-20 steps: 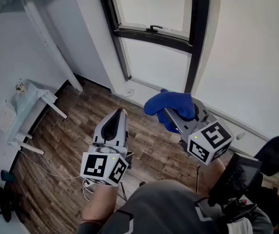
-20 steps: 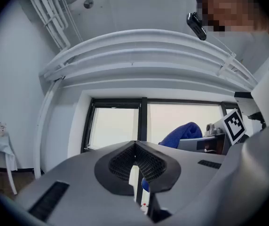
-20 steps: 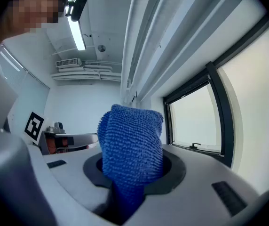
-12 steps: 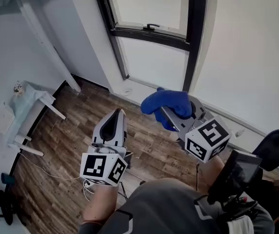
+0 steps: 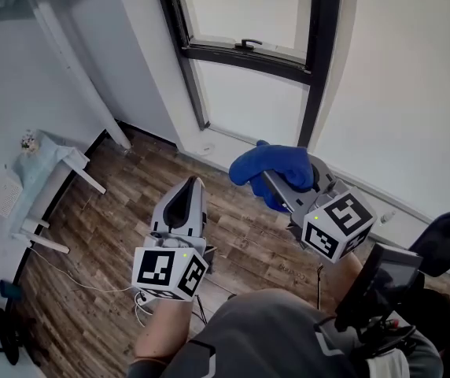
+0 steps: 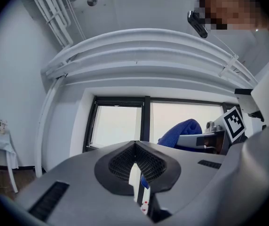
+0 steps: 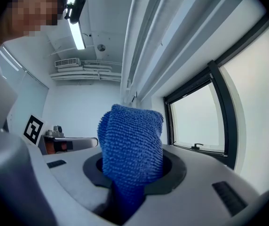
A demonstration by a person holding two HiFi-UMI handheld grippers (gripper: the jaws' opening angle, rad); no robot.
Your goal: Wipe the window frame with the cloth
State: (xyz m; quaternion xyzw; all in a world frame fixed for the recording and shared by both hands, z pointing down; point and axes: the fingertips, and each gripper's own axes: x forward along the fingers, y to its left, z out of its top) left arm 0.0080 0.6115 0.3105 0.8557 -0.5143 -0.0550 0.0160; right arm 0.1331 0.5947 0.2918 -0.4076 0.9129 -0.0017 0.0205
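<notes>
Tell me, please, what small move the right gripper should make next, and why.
Probably carry the right gripper forward until the blue cloth meets the dark window frame. Its jaws are shut on the cloth, which is held in the air short of the frame, so no wiping contact exists yet.

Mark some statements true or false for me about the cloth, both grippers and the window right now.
1. The right gripper is shut on the blue cloth. True.
2. The cloth is pressed against the window frame. False: it is held in the air, apart from the frame.
3. The left gripper holds a spray bottle. False: its jaws are together with nothing between them.
4. The window frame is dark. True.
5. The floor is carpeted. False: it is wood planks.
</notes>
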